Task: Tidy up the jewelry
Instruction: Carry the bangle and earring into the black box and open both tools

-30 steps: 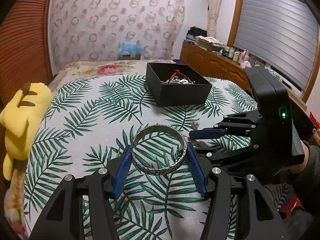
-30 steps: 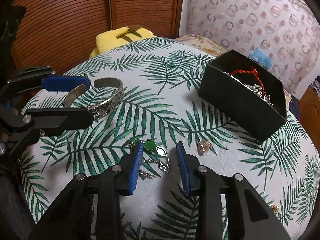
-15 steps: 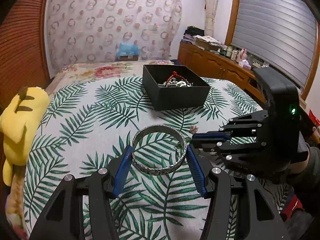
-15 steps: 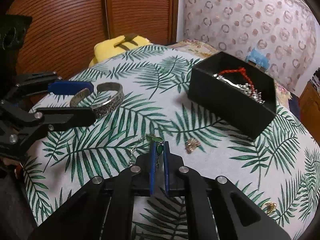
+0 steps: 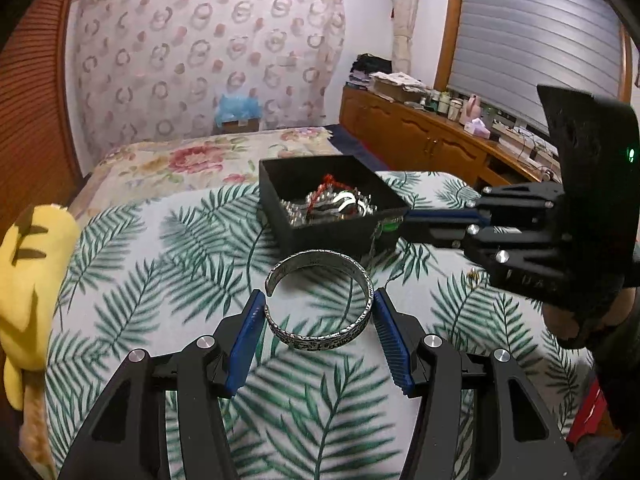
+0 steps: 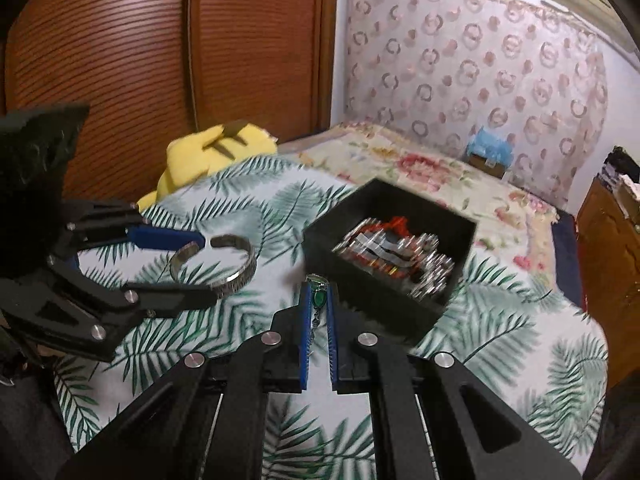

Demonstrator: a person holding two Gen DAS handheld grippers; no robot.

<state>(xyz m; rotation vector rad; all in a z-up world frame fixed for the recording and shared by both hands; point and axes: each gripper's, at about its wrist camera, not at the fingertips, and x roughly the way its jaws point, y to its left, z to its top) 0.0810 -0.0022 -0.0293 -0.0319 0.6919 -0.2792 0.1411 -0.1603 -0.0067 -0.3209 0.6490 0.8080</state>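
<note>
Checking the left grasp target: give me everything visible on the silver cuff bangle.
The silver cuff bangle is an open C-shaped band that looks like metal, with an engraved, dark-patterned outer face and a smooth, shiny inner face. Its gap faces the left side of the left wrist view. It sits between the blue pads of the left gripper, with the pads at or near its sides; a firm clamp cannot be confirmed. It is above the palm-leaf bedspread, in front of the black jewelry box; whether it touches the cloth cannot be told.
</note>
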